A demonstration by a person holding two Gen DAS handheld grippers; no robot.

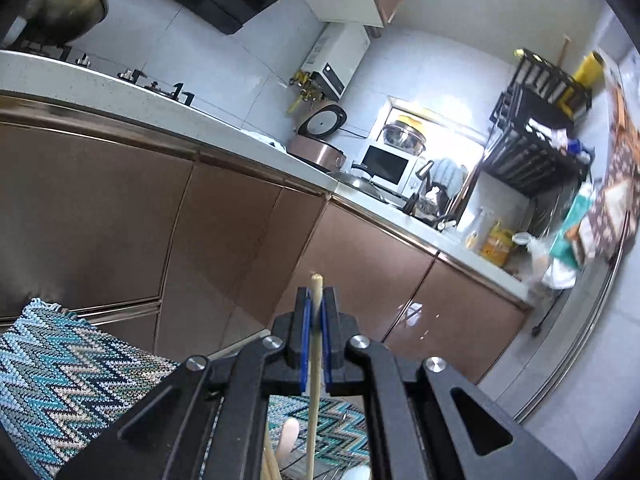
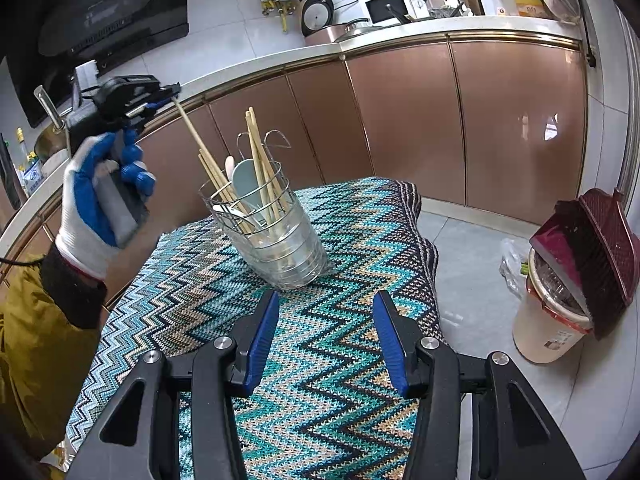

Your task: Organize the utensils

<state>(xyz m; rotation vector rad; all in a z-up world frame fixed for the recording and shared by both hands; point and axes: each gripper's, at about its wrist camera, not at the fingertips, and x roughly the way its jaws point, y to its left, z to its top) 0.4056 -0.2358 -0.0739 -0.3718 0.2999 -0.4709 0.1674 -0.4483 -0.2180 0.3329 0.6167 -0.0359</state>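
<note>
Gloved hand: far left in the right wrist view, white-and-blue work glove around the handle of the left gripper; a mustard-yellow sleeve below it.
Left gripper: raised above and left of the holder, jaws clamped together on one chopstick near its top end.
Held chopstick: pale wood, slanting down to the right from the jaws toward the holder; its lower end sits among the other sticks at the rim, and whether it is clear of the basket cannot be told.
Utensil holder: wire basket with a solid metal lower band, upright on the far part of the cloth, two wire hooks at its back rim.
Contents: several more chopsticks leaning at different angles, a pale grey-blue spoon standing in the middle, a small light wooden handle just left of it.
Cloth: zigzag knit in teal, white and dark blue, covering the table from near edge to far edge.
Right gripper: low over the near part of the cloth, jaws apart with nothing between them, blue pads facing each other, the holder just beyond.
Cabinets: copper-brown doors under a pale counter, behind the table.
Bin: far right on the floor, pale body, dark red lid tilted open.
</note>
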